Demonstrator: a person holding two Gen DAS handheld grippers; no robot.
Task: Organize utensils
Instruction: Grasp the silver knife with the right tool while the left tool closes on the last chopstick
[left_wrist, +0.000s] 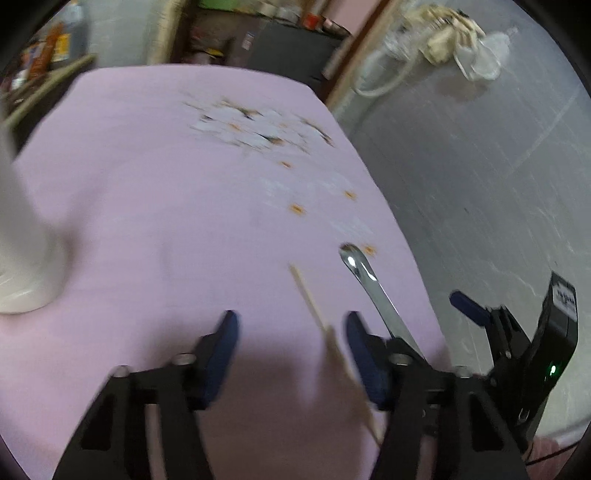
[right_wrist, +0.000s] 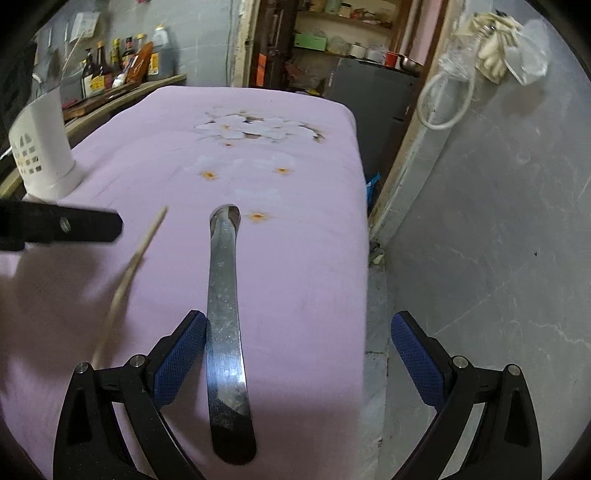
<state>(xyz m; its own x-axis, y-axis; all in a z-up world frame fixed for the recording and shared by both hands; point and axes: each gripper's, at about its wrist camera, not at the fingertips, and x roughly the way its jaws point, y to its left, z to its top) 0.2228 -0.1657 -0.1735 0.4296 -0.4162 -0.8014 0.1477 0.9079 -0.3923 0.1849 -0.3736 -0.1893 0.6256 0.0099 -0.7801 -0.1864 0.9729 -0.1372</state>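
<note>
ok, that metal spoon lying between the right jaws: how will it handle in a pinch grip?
The spoon looks like polished steel, so probably stiff but slippery against the pads. Its handle is thin and flat on the pink cloth, so getting under it may be awkward. Gripped far back, the bowl end might sag.

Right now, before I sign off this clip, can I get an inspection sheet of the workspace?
Surface: table under a pink flower-print cloth, no spills seen.
Job's things: long metal spoon lying on the cloth; thin wooden chopstick, blurred; white perforated plastic holder upright at far left.
Clutter: nothing seen on the cloth.
Grippers: left hand-held gripper open, chopstick between its fingers, close to one; right hand-held gripper open, spoon beside one pad.
Cables: white looped cord by the door frame, off the table.
Surroundings: bottles on a shelf; grey floor.
</note>
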